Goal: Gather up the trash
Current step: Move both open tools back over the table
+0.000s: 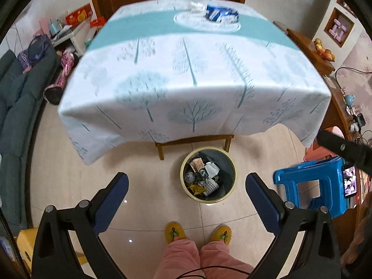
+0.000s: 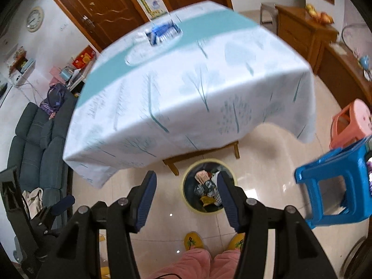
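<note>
A round bin [image 1: 233, 181] stands on the tiled floor in front of the table, holding several crumpled wrappers [image 1: 202, 175]; it shows too in the right wrist view as the bin [image 2: 188, 200]. My left gripper [image 1: 187, 179] hangs high over the floor, open, nothing between its fingers. My right gripper [image 2: 186, 181] is open as well and holds nothing; its right finger covers part of the bin. On the far side of the table [image 1: 176, 69] a blue and white packet [image 1: 220, 12] lies on a clear plate [image 1: 186, 21], also seen as the packet [image 2: 162, 32].
A blue plastic stool [image 1: 309, 183] stands right of the bin, a pink stool [image 2: 351, 123] behind it. A dark sofa [image 1: 14, 102] runs along the left. The person's yellow slippers [image 1: 174, 231] and pink trousers are just below. A wooden cabinet [image 2: 302, 34] is at the right.
</note>
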